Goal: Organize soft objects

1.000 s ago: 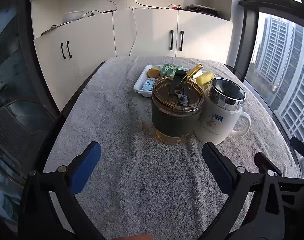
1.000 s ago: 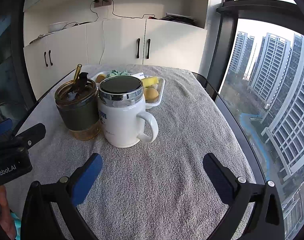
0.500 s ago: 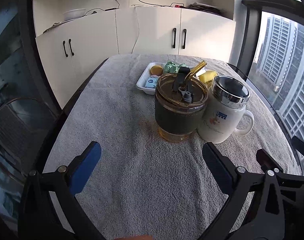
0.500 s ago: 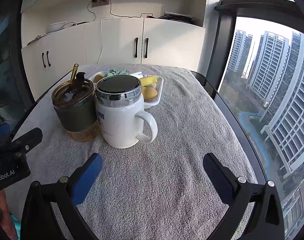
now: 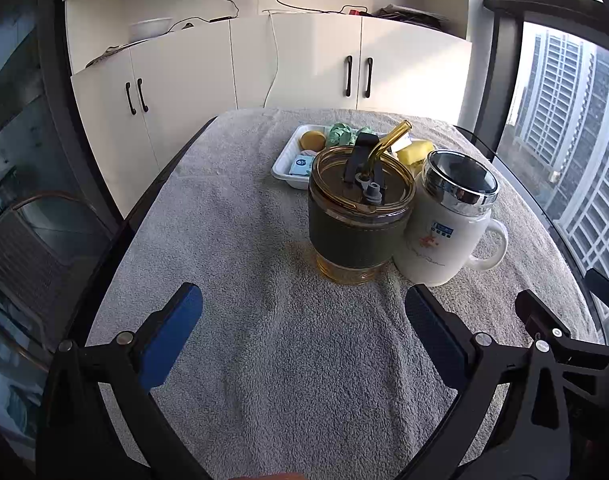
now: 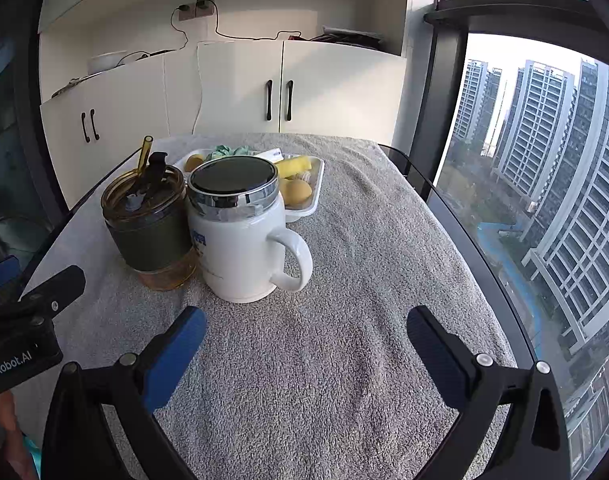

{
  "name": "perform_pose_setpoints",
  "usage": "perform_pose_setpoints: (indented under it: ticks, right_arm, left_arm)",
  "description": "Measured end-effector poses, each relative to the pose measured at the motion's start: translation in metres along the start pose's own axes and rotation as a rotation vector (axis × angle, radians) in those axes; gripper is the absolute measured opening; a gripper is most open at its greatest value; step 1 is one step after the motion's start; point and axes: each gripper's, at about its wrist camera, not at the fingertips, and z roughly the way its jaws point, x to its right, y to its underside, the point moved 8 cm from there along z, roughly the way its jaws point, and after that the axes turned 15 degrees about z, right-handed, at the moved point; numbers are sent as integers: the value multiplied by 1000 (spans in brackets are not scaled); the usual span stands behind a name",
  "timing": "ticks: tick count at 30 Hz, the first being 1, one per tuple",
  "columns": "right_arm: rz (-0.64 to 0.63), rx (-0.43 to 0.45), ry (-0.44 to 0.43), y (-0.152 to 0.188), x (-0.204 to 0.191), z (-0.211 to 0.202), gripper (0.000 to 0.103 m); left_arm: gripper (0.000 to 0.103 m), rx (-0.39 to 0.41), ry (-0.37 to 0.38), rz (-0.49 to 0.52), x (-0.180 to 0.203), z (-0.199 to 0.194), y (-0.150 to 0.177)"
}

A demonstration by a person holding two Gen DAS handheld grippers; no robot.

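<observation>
Looking across the grey towel-covered table [image 5: 264, 360], I have both tools hovering low over bare cloth near its front edge, well short of everything that matters. My left gripper [image 5: 304, 308] is spread wide and holds nothing; my right gripper [image 6: 306, 324] is likewise released and empty. Between me and the goods stand the white lidded mug [image 6: 240, 236], handle turned to my right, and just beside it on my left the amber glass tumbler [image 5: 358, 216] with its dark sleeve and bent straw [image 5: 388, 140]; whether the two touch I cannot tell. Behind them lies the white tray [image 5: 282, 166], and in it the soft objects: a crumpled green piece [image 5: 340, 133], yellow pieces [image 6: 296, 166], a round orange one [image 5: 312, 140] and a small blue-and-white packet [image 5: 300, 165]. My worry is the reach: going straight forward, I judge a finger could clip the straw or the mug's lid and tip a drink onto the towel. Squeezing hard on such yielding pieces could also crush them or drag the light tray along.
</observation>
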Motion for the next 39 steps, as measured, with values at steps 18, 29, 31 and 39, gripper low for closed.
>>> perform_pose_setpoints:
  ticks: [18,29,31,39]
  right_arm:
    - [0,-2,-6,-1,-2,-1,103]
    - [-2,-2,-10,-1,-3,-2,103]
    - [-2,-3,-10,-1,-3,-2,103]
    - [-4,-5,-15,0,-2,-3,103]
  left_arm:
    - [103,-5,4,3,0,2,1]
    - [103,-6,6,4,1,2,2]
    - [103,-7,6,5,2,2,2]
    - [103,-9,7,3,1,3,2]
